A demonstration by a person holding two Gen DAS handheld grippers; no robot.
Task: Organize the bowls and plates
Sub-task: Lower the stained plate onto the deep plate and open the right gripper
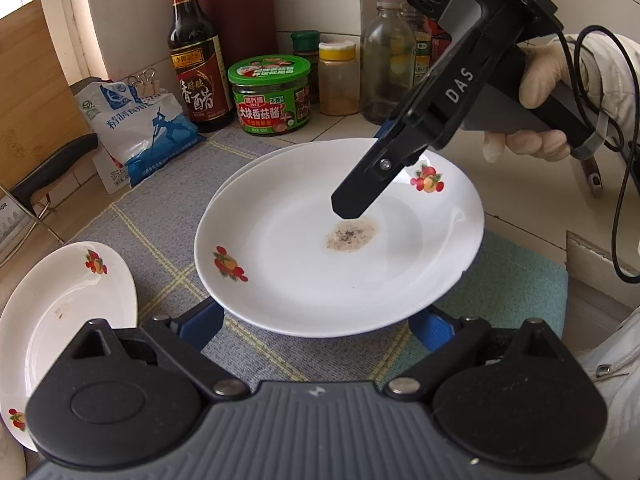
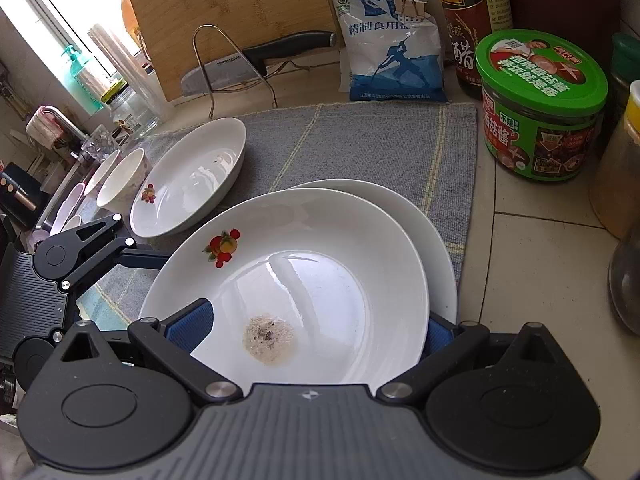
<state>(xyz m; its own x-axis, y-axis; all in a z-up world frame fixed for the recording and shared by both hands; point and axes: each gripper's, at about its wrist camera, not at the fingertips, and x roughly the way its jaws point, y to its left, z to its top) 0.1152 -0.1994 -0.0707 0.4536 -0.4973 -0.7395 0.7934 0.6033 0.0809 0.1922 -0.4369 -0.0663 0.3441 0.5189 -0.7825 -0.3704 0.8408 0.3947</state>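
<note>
The top plate (image 1: 340, 240), white with small fruit prints and a speckled smear of dried residue (image 1: 351, 235) near its middle, sits on a second plate (image 1: 248, 168) over the grey checked mat (image 1: 160, 216) in the middle of the counter. The right gripper (image 2: 312, 326) holds it at its near-right edge: one blue-padded finger lies on the upper face, the other is under the rim, so the fingers are clamped on that plate. In the left wrist view this gripper comes in from the far right, its black finger tip just above the smear, held by a gloved hand (image 1: 536, 80). The left gripper (image 1: 316, 326) has its fingers spread wide, one at each side of the plate's near rim; I cannot tell whether they touch it. A third plate (image 1: 68, 312) lies apart to the left, partly on the mat. In the right wrist view, two white bowls (image 2: 116, 180) stand beyond it near the sink. Along the far wall stand a salt bag (image 1: 140, 128), a vinegar bottle (image 1: 196, 64), a green-lidded jar (image 1: 270, 96), a yellow-capped spice jar (image 1: 338, 80) and a clear bottle (image 1: 388, 60). A cutting board (image 2: 232, 12) and a knife (image 2: 256, 60) in a wire rack are at the far left.
</note>
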